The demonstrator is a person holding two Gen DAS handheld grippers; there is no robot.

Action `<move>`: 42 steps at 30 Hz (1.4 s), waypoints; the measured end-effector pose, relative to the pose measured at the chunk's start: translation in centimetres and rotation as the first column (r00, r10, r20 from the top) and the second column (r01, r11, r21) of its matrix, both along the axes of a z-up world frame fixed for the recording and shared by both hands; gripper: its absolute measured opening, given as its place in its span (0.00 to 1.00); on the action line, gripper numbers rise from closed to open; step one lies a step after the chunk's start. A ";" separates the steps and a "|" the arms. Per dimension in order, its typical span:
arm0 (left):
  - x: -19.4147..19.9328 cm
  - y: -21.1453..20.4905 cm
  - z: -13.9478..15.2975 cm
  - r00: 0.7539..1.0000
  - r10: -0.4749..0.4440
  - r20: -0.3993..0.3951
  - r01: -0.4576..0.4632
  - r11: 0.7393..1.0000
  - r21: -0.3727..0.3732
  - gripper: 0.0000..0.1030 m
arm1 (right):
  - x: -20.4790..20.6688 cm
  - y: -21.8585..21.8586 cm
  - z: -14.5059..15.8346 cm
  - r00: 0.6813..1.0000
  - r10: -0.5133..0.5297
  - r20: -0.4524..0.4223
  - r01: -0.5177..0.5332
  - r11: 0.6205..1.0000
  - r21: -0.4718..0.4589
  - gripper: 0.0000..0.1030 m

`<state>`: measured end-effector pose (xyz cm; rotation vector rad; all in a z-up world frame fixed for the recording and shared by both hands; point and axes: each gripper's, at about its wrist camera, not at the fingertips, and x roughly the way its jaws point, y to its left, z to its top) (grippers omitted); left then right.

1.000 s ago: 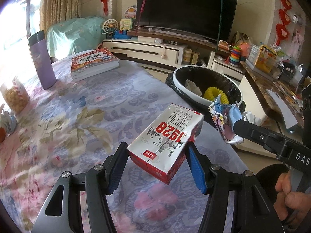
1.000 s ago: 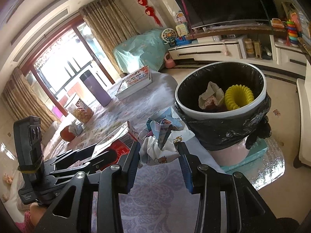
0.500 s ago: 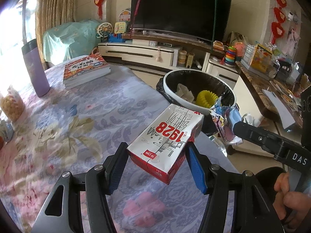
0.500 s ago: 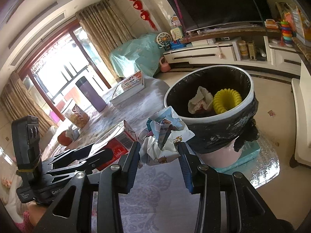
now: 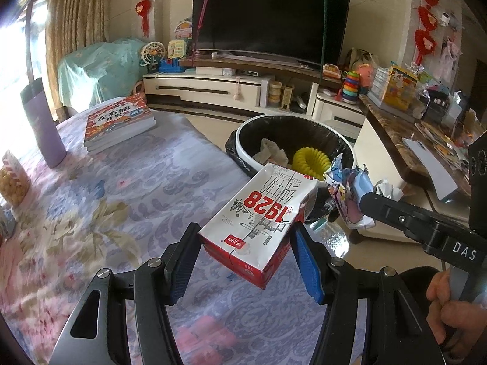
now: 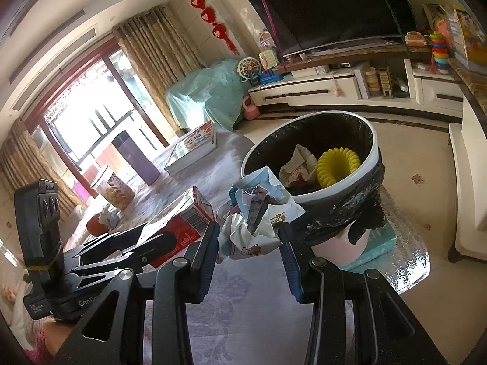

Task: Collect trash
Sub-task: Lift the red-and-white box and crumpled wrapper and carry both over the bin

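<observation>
Milk carton (image 5: 261, 216), clamped in the left gripper (image 5: 243, 261): large red "1928", small "PURE MILK" at its far end, both upside down to the camera; Chinese characters beside them, too distorted to read.

Right gripper's arm (image 5: 426, 231), to the right of the carton: white letters "DAS", the rest cut off.

Left gripper's body (image 6: 88, 301), left of the right gripper (image 6: 249, 255): "GenRo", possibly longer, partly hidden.

The bench's (image 5: 127, 188) flowered cloth lies bare ahead of both tongs up to its edge. Just past that edge the black-lined trash bin (image 6: 369, 164) stands open, holding only crumpled paper (image 6: 296, 164) and a yellow ring (image 6: 336, 164). The purple tumbler (image 5: 42, 121), books (image 5: 118, 121) and snack jar (image 5: 12, 179) stand well apart to the left.
</observation>
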<state>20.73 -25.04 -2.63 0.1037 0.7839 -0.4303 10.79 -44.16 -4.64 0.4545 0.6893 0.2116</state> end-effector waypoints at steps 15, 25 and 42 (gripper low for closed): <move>1.0 -1.1 0.3 1.000 -0.018 0.012 0.018 1.000 0.001 0.57 | 0.1 -1.3 -0.1 1.000 -0.028 -0.002 0.028 1.000 0.002 0.39; 1.9 -2.3 0.4 0.999 -0.038 0.019 0.038 0.999 0.007 0.57 | 0.5 -2.2 0.1 0.999 -0.047 0.000 0.047 0.999 -0.004 0.39; 3.5 -3.9 0.3 0.998 -0.057 0.024 0.056 0.998 0.017 0.57 | 1.8 -3.6 0.5 0.998 -0.061 0.010 0.061 0.998 -0.009 0.39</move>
